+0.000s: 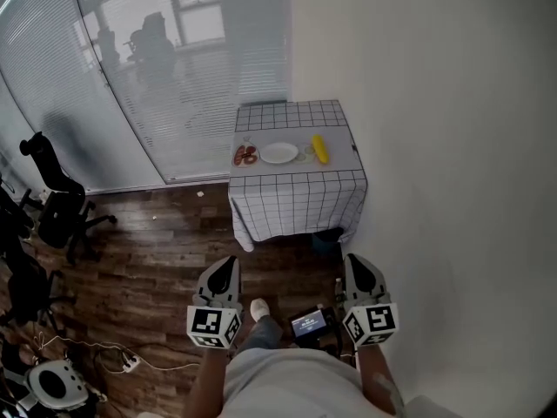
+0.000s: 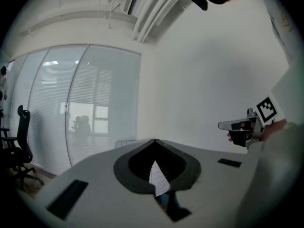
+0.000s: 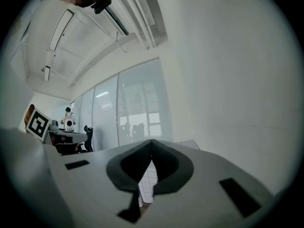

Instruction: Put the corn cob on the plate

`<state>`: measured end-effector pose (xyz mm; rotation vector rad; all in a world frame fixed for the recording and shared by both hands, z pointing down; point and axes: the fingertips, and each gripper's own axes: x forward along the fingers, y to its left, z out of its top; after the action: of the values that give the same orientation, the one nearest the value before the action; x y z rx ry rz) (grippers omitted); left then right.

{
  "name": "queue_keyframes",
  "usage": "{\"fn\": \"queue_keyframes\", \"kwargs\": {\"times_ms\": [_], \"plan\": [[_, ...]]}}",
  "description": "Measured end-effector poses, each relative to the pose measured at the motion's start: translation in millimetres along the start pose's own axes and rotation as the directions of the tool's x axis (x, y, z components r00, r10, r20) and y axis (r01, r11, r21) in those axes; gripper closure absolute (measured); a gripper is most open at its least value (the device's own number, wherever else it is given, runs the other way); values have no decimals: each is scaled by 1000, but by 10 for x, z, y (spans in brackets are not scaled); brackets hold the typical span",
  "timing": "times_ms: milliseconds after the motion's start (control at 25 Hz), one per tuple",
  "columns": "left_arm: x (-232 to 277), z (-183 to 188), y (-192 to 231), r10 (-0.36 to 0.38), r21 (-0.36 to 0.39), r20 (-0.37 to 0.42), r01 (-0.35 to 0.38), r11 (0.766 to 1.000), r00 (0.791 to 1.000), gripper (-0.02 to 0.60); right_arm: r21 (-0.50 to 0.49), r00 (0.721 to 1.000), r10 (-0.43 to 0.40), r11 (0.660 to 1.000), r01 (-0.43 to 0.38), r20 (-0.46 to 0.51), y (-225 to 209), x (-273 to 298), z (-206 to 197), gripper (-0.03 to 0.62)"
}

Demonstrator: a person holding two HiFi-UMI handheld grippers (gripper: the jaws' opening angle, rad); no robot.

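- Corn cob [image 1: 320, 149] lies on the checked table [image 1: 296, 200], just right of the empty plate [image 1: 278, 152], well ahead of both tongs.
- Left gripper [image 1: 228, 264] and right gripper [image 1: 355, 261]: jaws together, nothing held.
- Cob likely stiff, light and prone to rolling; grip across its middle.

We see a plain white wall [image 1: 435, 103] filling the right side. At far left is a glass partition [image 1: 174, 68] w/ blinds down. Thru it we make out chairs in the next rm & a bright window beyond. A small table [image 1: 296, 205] under a white cloth w/ black grid stands in the far corner, against the wall. The floor [image 1: 157, 259] is dark wood planks. Black office chairs [image 1: 57, 203] sit at left, w/ a power strip [image 1: 130, 364] & cable near left. The ceiling [image 3: 85, 42] is white, w/ long fixtures.
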<state>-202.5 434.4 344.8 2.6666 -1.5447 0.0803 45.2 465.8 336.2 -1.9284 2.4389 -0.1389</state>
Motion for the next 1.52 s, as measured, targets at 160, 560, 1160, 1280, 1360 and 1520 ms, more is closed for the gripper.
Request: {"fn": "queue_keyframes", "kwargs": {"times_ms": [160, 560, 1160, 1280, 1360, 1520], "plan": [[192, -29, 18, -11, 7, 5, 11, 1000, 1000, 574, 5, 1000, -16, 1000, 16, 3, -108, 116, -12, 588], [1150, 4, 497, -14, 24, 34, 13, 1000, 999, 574, -28, 998, -55, 998, 54, -26, -444, 918, -116, 588], [3059, 128, 1616, -91, 57, -11, 91, 994, 996, 574, -39, 990, -88, 996, 84, -110, -834, 3074, -133, 588], [3354, 128, 1789, -106, 44, -6, 106, 993, 994, 574, -46, 987, -107, 994, 102, -121, -906, 3395, -162, 588], [3500, 113, 1872, -119, 37, -7, 119, 992, 993, 574, -57, 985, -118, 992, 111, -126, -927, 3558, -169, 588], [3717, 72, 1951, -134, 10, -19, 134, 991, 991, 574, -73, 982, -134, 989, 125, -134, -963, 3745, -187, 588]]}}
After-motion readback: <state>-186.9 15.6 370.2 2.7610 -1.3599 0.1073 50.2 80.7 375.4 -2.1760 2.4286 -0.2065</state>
